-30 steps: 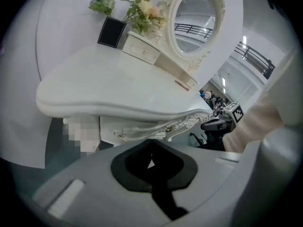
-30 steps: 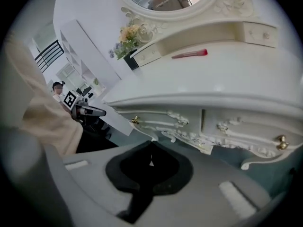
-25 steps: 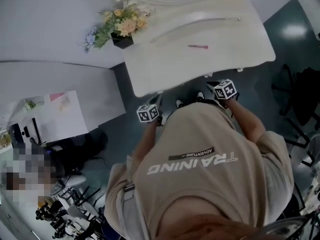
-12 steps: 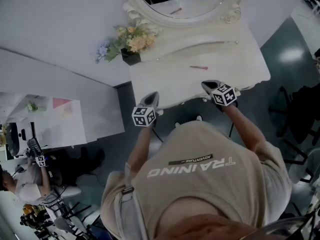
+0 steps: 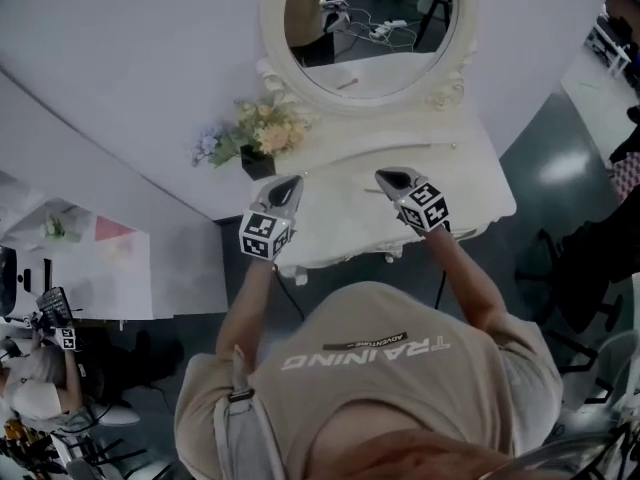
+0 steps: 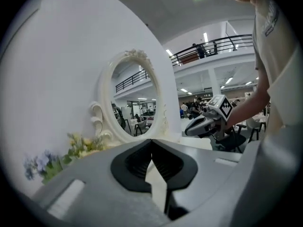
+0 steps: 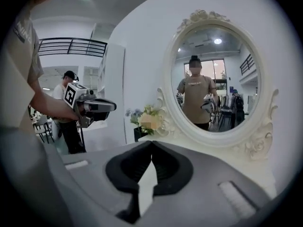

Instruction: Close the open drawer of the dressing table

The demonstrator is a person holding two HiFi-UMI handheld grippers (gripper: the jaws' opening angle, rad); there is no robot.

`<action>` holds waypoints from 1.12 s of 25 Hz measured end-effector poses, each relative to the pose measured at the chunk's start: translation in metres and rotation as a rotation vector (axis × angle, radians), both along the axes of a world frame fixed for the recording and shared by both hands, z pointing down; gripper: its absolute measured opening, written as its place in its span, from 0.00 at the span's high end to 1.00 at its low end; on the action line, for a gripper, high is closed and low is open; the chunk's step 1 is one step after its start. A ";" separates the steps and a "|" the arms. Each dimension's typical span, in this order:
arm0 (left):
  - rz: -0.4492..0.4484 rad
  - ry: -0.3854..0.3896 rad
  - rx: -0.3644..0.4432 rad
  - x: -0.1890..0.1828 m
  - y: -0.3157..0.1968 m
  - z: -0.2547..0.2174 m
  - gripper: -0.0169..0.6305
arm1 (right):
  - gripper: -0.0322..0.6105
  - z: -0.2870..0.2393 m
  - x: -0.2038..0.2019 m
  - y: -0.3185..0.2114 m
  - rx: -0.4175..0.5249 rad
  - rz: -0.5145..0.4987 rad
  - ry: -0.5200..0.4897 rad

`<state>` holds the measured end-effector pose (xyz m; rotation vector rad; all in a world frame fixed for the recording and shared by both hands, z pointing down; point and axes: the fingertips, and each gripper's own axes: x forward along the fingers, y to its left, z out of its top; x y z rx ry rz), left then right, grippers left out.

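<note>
1. At the far left, well apart from the work, a low white surface [image 5: 130, 268] stands beside the desk [image 5: 470, 183]. It does not block anything.
2. A flower bunch [image 5: 258, 128] in a dark pot sits at the far left corner of the desk top, near the wall. A tool swinging left could brush it.
3. The left tool [image 5: 293, 181] hangs over the left part of the desk top, pointing toward the wall. Its jaws meet at the tips with nothing between them. It looks raised clear of the front, not set for a push.
4. The oval mirror [image 5: 365, 38] rises at the far middle of the desk, and the person shows reflected in it.
5. The right tool [image 5: 385, 176] is held level with the left one over the right part of the desk top. Its jaws are also pressed together and empty.
6. The drawer belongs in the near front of the desk, under the top. The person's body and the overhanging edge hide it, so I cannot tell whether it is open or already pushed in.
7. A dark chair [image 5: 585, 288] stands on the floor at the right, apart from the desk and out of the way.
</note>
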<state>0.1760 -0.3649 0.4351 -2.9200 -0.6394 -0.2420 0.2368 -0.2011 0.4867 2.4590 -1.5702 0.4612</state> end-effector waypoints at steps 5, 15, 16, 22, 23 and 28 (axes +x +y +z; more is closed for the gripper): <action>-0.027 0.093 0.004 0.012 -0.023 -0.067 0.96 | 0.94 -0.082 0.010 -0.008 0.134 0.001 0.078; -0.017 0.242 0.070 0.017 0.012 -0.156 0.96 | 0.94 -0.192 0.032 0.006 0.295 0.053 0.176; -0.011 0.256 0.065 0.015 0.015 -0.162 0.96 | 0.94 -0.197 0.030 0.007 0.304 0.054 0.181; -0.016 0.290 0.056 0.007 0.006 -0.171 0.96 | 0.94 -0.222 0.020 -0.005 0.319 0.041 0.255; -0.022 0.293 0.047 0.007 0.005 -0.168 0.96 | 0.94 -0.223 0.019 -0.007 0.311 0.041 0.275; -0.050 0.262 -0.008 0.009 0.015 -0.150 0.96 | 0.94 -0.214 0.008 -0.012 0.262 0.022 0.289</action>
